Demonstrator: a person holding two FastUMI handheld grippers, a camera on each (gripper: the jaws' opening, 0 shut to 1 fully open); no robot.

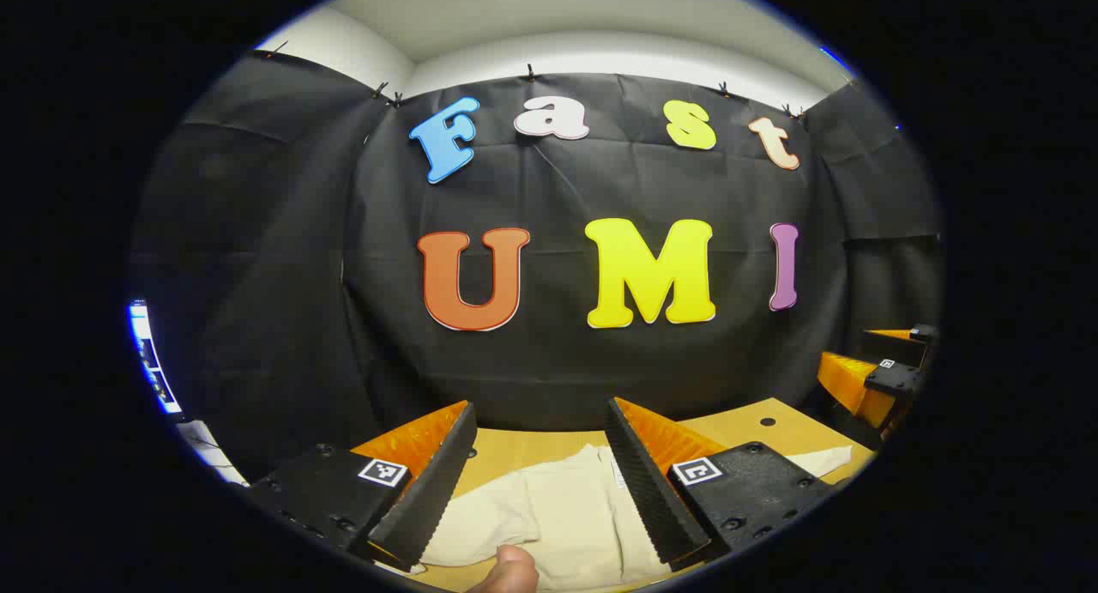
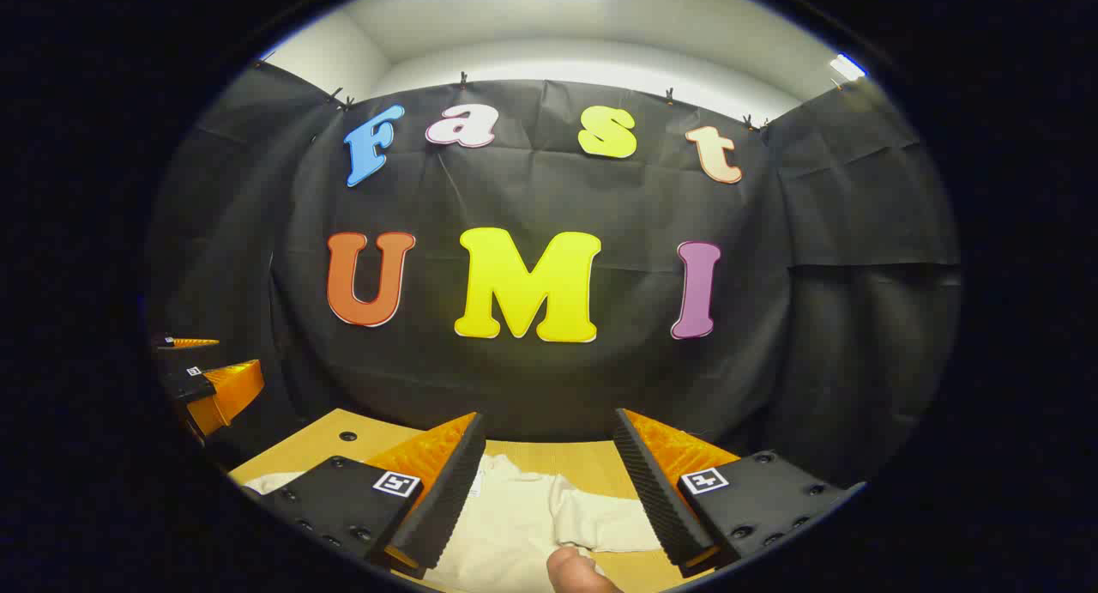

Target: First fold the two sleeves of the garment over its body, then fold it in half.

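A cream garment (image 1: 558, 516) lies flat on the wooden table (image 1: 772, 430), below both grippers. My left gripper (image 1: 540, 417) hangs above it, open, nothing between its fingers. In the right gripper view the garment (image 2: 523, 524) shows a sleeve (image 2: 609, 524) stretched to the right. My right gripper (image 2: 549, 426) is open too, held above the cloth without touching it. The right gripper (image 1: 883, 370) also appears at the right edge of the left gripper view, and the left gripper (image 2: 202, 378) at the left edge of the right gripper view. A fingertip (image 1: 510, 567) shows at the bottom of each view.
The black cloth wall (image 1: 600, 353) stands close behind the table's far edge. A small hole (image 1: 767, 422) marks the tabletop near its far corner. A bright screen (image 1: 150, 357) sits at the far left.
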